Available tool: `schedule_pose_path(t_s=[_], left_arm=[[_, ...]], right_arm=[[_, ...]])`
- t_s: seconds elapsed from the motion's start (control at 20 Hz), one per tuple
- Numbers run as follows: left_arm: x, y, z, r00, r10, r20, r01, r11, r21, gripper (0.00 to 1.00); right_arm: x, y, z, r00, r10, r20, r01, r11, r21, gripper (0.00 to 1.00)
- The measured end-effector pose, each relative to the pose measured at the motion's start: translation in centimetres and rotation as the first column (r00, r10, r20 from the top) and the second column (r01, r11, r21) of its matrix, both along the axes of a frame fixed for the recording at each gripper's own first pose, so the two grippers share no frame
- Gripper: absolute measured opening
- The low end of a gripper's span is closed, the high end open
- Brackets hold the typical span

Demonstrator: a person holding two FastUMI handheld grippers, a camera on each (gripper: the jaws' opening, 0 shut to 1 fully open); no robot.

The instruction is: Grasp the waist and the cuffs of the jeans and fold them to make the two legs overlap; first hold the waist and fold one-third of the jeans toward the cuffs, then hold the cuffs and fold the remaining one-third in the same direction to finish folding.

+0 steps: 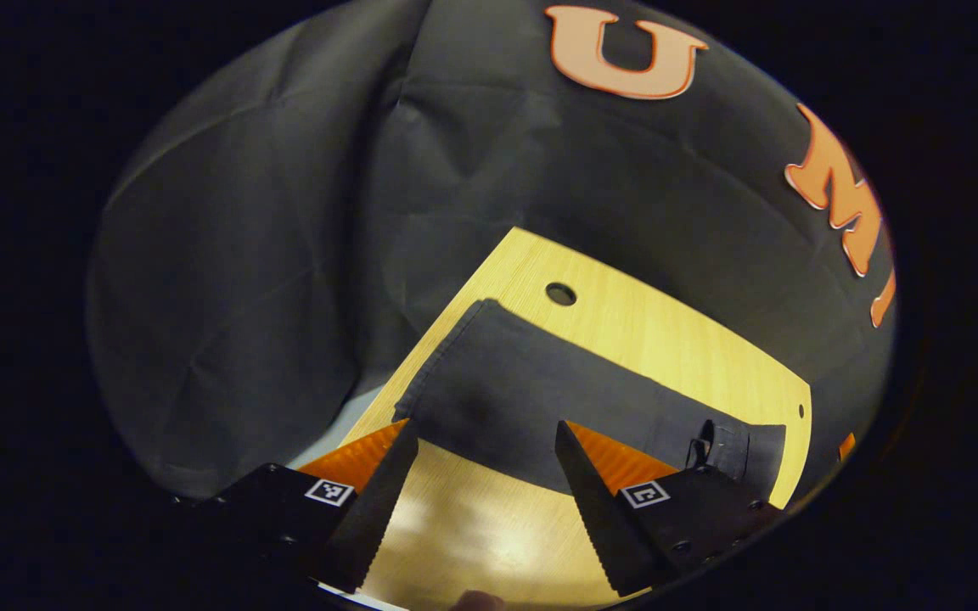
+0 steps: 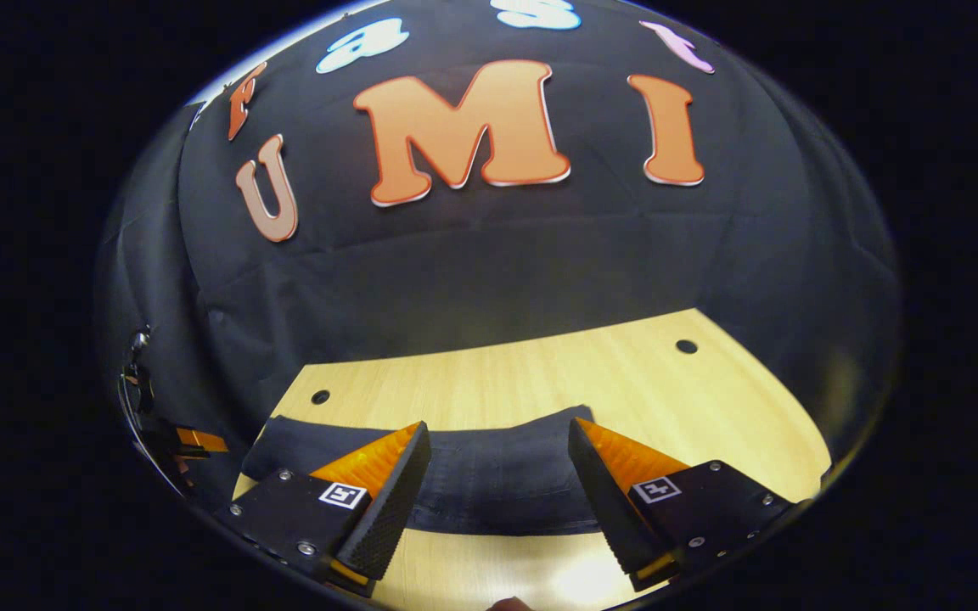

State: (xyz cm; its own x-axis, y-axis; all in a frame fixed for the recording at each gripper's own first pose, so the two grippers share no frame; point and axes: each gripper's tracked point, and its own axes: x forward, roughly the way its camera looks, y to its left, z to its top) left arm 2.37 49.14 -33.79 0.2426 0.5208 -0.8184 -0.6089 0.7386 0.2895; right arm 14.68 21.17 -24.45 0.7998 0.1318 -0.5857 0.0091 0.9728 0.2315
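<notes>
Holding both hand-held grippers, left [image 1: 486,441] and right [image 2: 499,440], spread and empty above the jeans [image 1: 540,399] lying flat on the surface [image 1: 667,331], you risk pinching just one layer, so the legs could slide apart.

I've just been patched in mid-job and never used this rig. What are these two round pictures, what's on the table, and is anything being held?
There is no robot arm here: a person carries a two-finger gripper in each hand, and each gripper has a camera looking forward along its own fingers. One picture is the left gripper view, the other the right gripper view.

In the left gripper view, the left gripper hangs open above a light wooden table. Dark jeans lie flat on it in a long strip, the waist end, with what looks like a belt loop, toward that picture's right.

In the right gripper view, the right gripper is open too, with the jeans lying across the table beyond its fingers.

Nothing is held: both grippers have a clear gap between their fingers and grip no cloth.
</notes>
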Motion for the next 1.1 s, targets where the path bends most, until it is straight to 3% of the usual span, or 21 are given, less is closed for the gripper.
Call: schedule_pose_path(t_s=[0.2,0.45,0.6,0.7,0.95,1.1], left_arm=[[-0.7,1.7,-3.0,0.991,0.099,-0.091,-0.105,0.992,-0.067,0.98],[-2.4,3.4,-7.4,0.955,0.233,-0.181,-0.258,0.958,-0.129,0.98],[-2.8,4.0,-9.0,0.915,0.337,-0.220,-0.375,0.913,-0.161,0.98],[-2.8,5.5,-9.5,0.886,0.399,-0.234,-0.435,0.891,-0.128,0.99],[-2.4,6.9,-10.5,0.846,0.458,-0.274,-0.489,0.870,-0.056,0.96],[-2.1,6.8,-10.6,0.849,0.448,-0.279,-0.474,0.880,-0.029,0.97]], right_arm=[[-0.9,-2.4,3.2,0.996,-0.056,0.073,0.059,0.997,-0.043,0.98],[-2.1,-4.5,5.7,0.987,-0.106,0.121,0.115,0.990,-0.076,0.98],[-3.0,-5.9,6.1,0.983,-0.129,0.129,0.142,0.985,-0.099,0.98],[-3.6,-6.4,5.9,0.983,-0.139,0.120,0.152,0.983,-0.102,0.98],[-3.4,-6.8,5.8,0.987,-0.111,0.119,0.126,0.984,-0.123,0.98],[-3.1,-6.5,6.2,0.987,-0.097,0.130,0.111,0.989,-0.101,0.98]])
